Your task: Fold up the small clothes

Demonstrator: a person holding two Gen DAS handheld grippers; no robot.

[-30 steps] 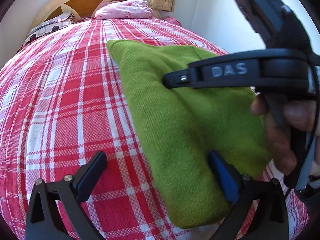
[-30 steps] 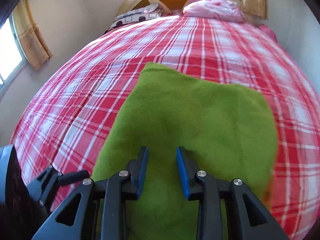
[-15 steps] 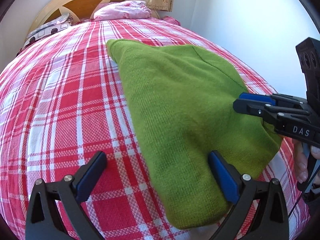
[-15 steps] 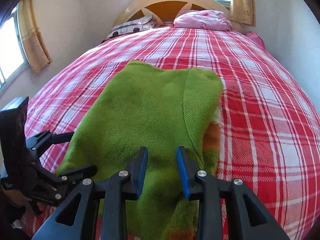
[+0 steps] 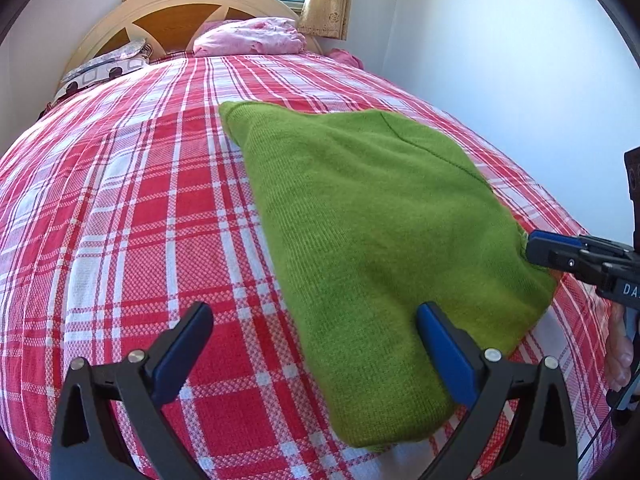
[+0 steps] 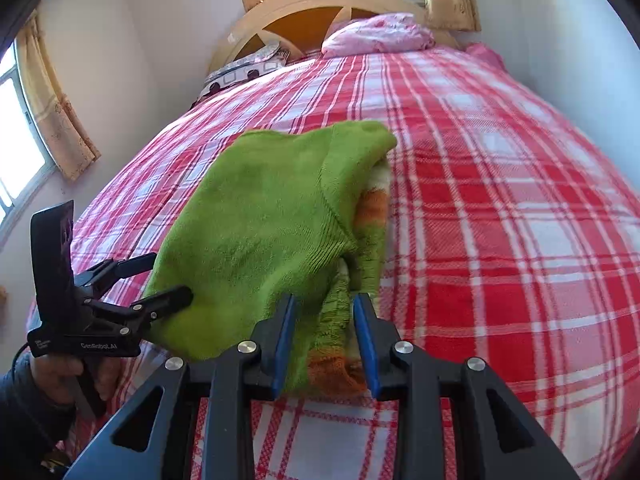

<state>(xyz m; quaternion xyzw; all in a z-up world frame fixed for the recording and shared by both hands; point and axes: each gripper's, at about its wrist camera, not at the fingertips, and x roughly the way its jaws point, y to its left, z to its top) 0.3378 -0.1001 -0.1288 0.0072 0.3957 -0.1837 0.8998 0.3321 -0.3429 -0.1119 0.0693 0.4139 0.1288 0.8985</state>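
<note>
A small green knitted garment (image 5: 372, 232) lies folded over on the red plaid bed; orange and white stripes show at its right edge in the right wrist view (image 6: 260, 236). My left gripper (image 5: 316, 344) is open wide at the garment's near left corner, its right finger over the cloth. It also shows in the right wrist view (image 6: 160, 280) at the garment's left edge. My right gripper (image 6: 324, 336) is partly open, with the garment's bunched near edge between its fingers. It shows in the left wrist view (image 5: 560, 256) at the garment's right edge.
The red and white plaid bedspread (image 5: 120, 208) covers the whole bed. A pink pillow (image 5: 248, 40) and a patterned pillow (image 5: 100, 70) lie at the wooden headboard (image 5: 180, 4). A white wall (image 5: 500, 80) runs along the bed's right side.
My right gripper has pulled back from over the garment to its right edge and lowered. The garment's right side is now more bunched. My left gripper has stayed open in place.
</note>
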